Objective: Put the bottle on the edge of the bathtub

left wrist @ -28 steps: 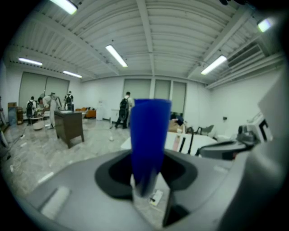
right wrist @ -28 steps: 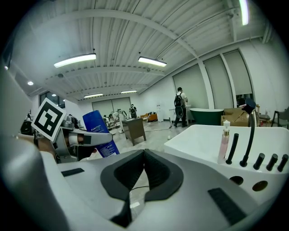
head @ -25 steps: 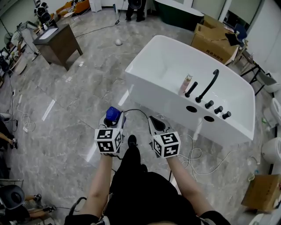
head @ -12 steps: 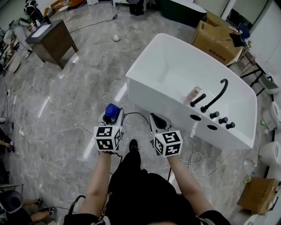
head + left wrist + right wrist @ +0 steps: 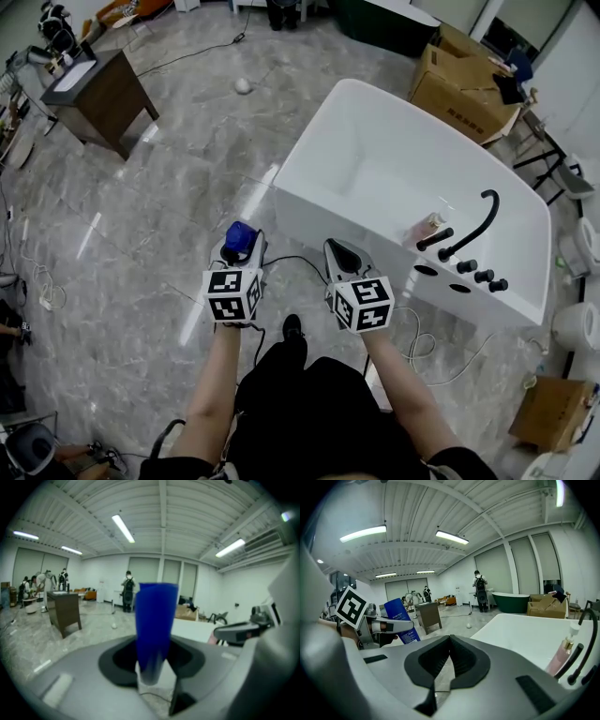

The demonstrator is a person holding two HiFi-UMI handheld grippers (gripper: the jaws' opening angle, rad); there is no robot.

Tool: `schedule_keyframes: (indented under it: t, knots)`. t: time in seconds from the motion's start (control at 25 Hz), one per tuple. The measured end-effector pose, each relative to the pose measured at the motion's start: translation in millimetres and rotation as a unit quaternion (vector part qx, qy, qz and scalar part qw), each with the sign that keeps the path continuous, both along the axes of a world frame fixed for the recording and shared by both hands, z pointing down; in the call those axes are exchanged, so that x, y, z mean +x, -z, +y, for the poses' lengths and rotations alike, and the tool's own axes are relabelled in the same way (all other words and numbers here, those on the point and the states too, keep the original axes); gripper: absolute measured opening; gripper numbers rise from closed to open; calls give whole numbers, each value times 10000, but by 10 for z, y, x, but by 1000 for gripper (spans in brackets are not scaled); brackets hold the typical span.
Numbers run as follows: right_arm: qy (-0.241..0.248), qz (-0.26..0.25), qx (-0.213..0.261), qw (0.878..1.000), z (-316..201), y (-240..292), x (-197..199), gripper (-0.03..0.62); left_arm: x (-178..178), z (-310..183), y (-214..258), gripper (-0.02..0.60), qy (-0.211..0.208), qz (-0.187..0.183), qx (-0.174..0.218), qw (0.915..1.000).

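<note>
left gripper (image 5: 240,251): jaws clamped on blue cylindrical bottle (image 5: 240,234)
right gripper (image 5: 341,259): jaws pressed together, empty
bathtub (image 5: 309,214): glossy white, rectangular, 2 o'clock
delta: bathtub shifted right in head view

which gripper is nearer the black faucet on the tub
Right. The right gripper is by the tub wall, left of the faucet; the left gripper, gripping the blue bottle, is farther left.

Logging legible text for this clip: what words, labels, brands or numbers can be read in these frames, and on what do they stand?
Nothing reads clearly enough to quote.
blue bottle: white print on its label, too small to read.
cardboard box: red print on its side, blurred, unreadable.
marker cubes: black-and-white square patterns only, no letters or numbers.
</note>
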State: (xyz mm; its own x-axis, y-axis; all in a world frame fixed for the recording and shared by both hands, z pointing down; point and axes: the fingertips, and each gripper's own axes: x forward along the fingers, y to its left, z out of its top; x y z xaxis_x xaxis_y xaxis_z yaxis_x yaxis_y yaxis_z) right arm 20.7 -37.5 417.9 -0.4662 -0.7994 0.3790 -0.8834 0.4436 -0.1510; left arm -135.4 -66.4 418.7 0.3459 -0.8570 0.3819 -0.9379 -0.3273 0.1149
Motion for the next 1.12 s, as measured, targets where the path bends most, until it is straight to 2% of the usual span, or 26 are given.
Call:
schedule_keyframes:
  t: [0.32, 0.52, 1.12]
  knots:
    - [-96, 86, 11, 9999, -356, -23, -57, 4, -27, -358, -92, 163, -81, 29, -56, 9999]
    - [24, 178, 92, 9998, -541, -75, -75, 3, 22, -600, -164, 163, -73, -69, -81, 9999]
    - [32, 139, -227, 9996, -1172, -515, 62, 4, 225, -1405, -638, 163, 21, -118, -165, 9998]
